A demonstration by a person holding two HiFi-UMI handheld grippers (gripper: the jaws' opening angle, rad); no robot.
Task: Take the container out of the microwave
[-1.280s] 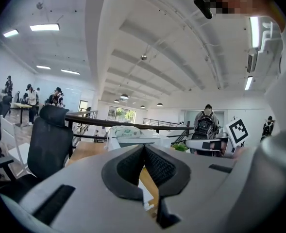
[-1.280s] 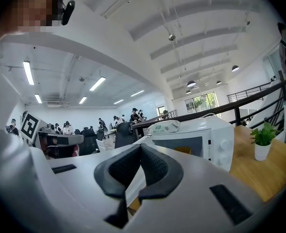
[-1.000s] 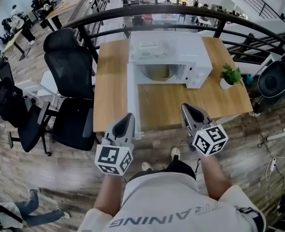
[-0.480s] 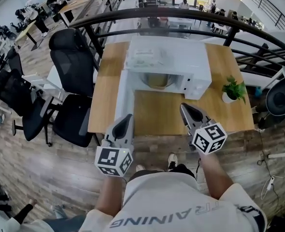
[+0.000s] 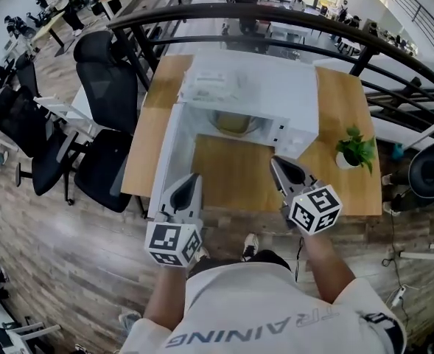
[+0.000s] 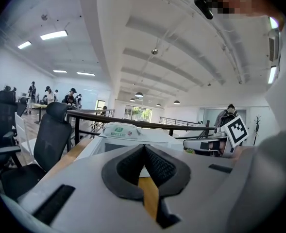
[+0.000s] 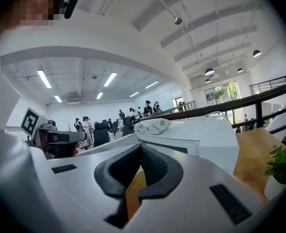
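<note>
On the table [image 5: 231, 169], microwave [image 5: 264, 94] with door [image 5: 169, 161] open; plant [image 5: 355, 147] beside.

Potted plant [image 5: 355, 149] on wooden table [image 5: 342, 109] (right end); black office chairs [image 5: 110, 83] left; a pack [image 5: 217, 87], perhaps wipes.

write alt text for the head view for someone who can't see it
A white microwave stands on a wooden table with its door swung open to the left and a container inside. Seen from above, a person holds the left gripper and right gripper, both shut and empty, pointed towards it; a potted plant sits at right.
</note>
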